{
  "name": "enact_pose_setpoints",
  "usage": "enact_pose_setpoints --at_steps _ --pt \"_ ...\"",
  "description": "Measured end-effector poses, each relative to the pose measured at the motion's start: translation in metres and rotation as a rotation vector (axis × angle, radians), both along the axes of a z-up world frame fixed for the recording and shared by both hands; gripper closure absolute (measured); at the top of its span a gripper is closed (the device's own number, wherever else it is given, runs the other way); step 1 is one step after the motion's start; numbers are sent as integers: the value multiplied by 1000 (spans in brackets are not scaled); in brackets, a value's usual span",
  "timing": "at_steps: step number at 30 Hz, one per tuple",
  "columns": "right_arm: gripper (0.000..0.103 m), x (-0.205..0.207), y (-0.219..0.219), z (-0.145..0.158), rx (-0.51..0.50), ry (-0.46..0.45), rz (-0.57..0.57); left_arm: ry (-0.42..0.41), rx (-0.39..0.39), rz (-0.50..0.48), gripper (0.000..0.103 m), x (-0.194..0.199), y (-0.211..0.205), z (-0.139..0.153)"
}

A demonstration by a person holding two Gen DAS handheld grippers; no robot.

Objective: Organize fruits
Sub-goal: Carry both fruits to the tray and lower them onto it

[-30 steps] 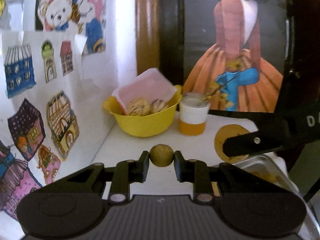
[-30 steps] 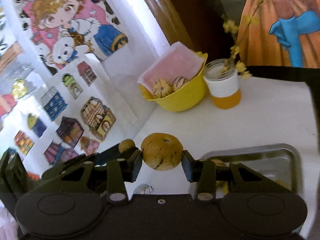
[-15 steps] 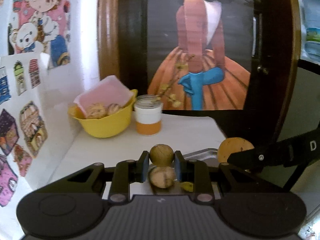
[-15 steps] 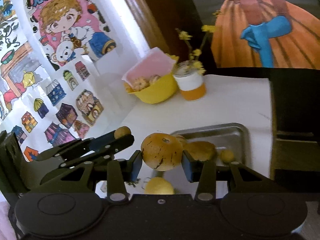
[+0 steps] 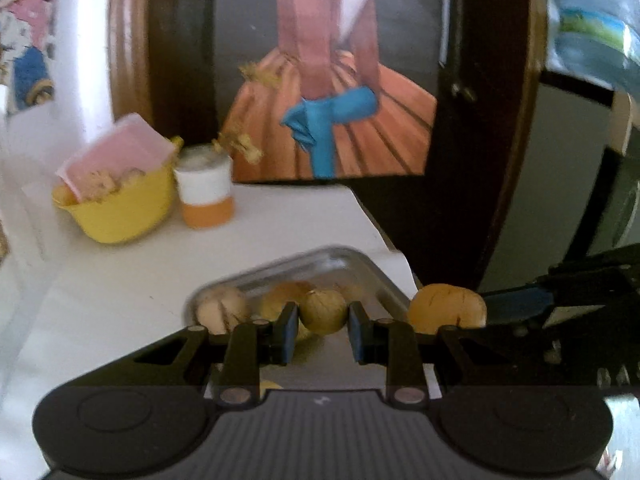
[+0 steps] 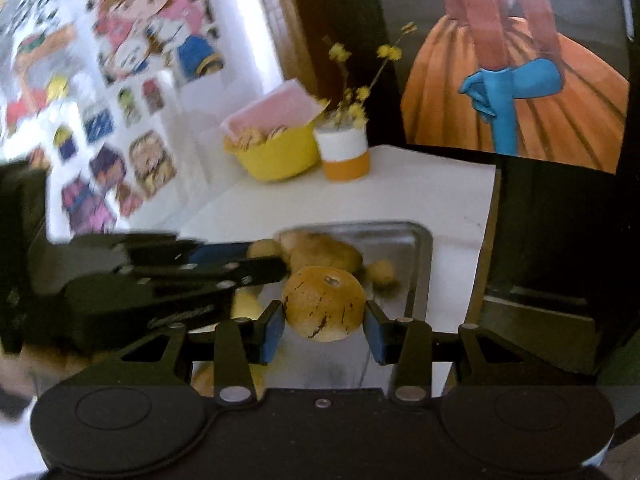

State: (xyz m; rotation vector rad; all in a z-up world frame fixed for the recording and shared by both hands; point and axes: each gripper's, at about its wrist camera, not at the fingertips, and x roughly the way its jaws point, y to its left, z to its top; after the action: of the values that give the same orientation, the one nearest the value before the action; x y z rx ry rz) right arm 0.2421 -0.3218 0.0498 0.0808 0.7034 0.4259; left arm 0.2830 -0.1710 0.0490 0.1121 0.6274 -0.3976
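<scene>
- Left gripper (image 5: 323, 334) clamps a small round olive-brown fruit (image 5: 323, 311) between its blue pads; the fruit hangs over the near end of the metal tray (image 5: 362, 268).
- Right gripper (image 6: 324, 326) grips a larger speckled orange-brown fruit (image 6: 324, 304), stem end up, above the tray (image 6: 416, 248) near its middle.
- Key relation: in both wrist views the tray lies directly below and just ahead of the held fruits. Neither fruit looks to touch the tray floor or the fruit already there, though the blur makes this unsure.
- The two grippers sit side by side: in the left view the right one's fruit (image 5: 447, 308) shows just right of the tray's corner; in the right view the left gripper's fingers (image 6: 240, 272) cross in from the left.
- Neither fruit has a marked long axis; both are roundish, so orientation should matter little on release.
- Several loose fruits (image 6: 324, 252) already lie at the tray's far end; a dropped one may roll against them.
- Judgement: placing step; each hand is about equally near.
- Surface: white tabletop (image 5: 120, 292), tray near its right edge.
- Room: yellow bowl (image 5: 120, 212) with a pink card and what may be more fruit, white-and-orange jar (image 6: 346, 156) with yellow sprigs, both well apart at the back; cartoon stickers on the left wall (image 6: 120, 120); painted figure in an orange skirt (image 5: 332, 112) behind.
</scene>
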Motion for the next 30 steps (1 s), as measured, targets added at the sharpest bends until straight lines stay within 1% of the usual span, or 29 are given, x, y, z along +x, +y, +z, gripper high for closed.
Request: enact_pose_setpoints --at_steps 4,8,12,16,22,30 --pt "58 -12 2 -17 -21 17 28 41 9 -32 74 -1 -7 -16" --pt "58 -19 5 -32 -75 9 30 75 25 -57 74 -1 -11 -27" --pt "58 -18 7 -42 -104 12 25 97 52 -62 74 -3 -15 -33" --pt "58 -19 11 -49 -142 -11 34 124 73 -50 74 2 -16 -37" --pt "58 -22 20 -58 -194 -21 71 166 74 -38 74 9 -14 -44" --pt "58 -22 24 -62 -200 -33 77 162 96 -55 74 10 -18 -47"
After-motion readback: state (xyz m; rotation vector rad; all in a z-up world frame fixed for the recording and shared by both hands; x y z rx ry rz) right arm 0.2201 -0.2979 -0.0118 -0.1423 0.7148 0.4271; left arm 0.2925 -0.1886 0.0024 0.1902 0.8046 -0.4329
